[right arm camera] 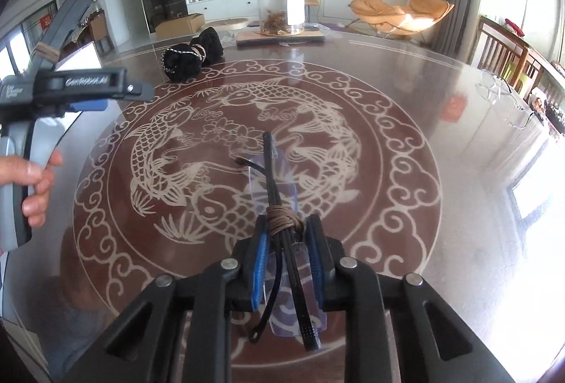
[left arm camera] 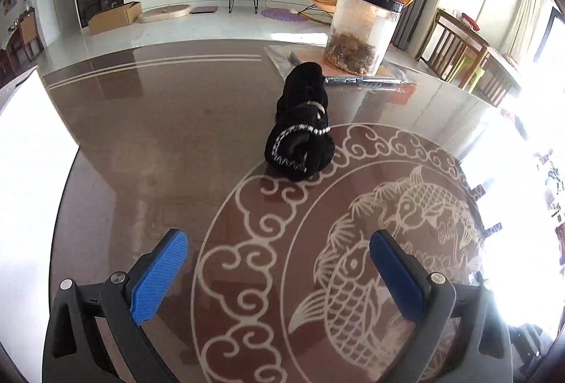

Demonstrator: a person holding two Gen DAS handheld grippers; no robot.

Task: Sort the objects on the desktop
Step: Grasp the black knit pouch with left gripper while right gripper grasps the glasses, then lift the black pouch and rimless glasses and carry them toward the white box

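On our left, the left gripper (left arm camera: 279,263) hangs with its blue pads wide apart over the table (left arm camera: 159,142), nothing between them. Beyond it lies a black cloth bundle (left arm camera: 302,132), near a clear jar (left arm camera: 363,29). To the right, our right gripper (right arm camera: 284,234) clamps folded glasses (right arm camera: 279,206) wrapped in cord.

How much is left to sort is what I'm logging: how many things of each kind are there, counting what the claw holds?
Clear glasses: 2 (tied glasses in the right claw; loose glasses on the table)
Black knitted bundle: 1
Clear jar with black lid: 1
Flat board under the jar: 1
Total: 5
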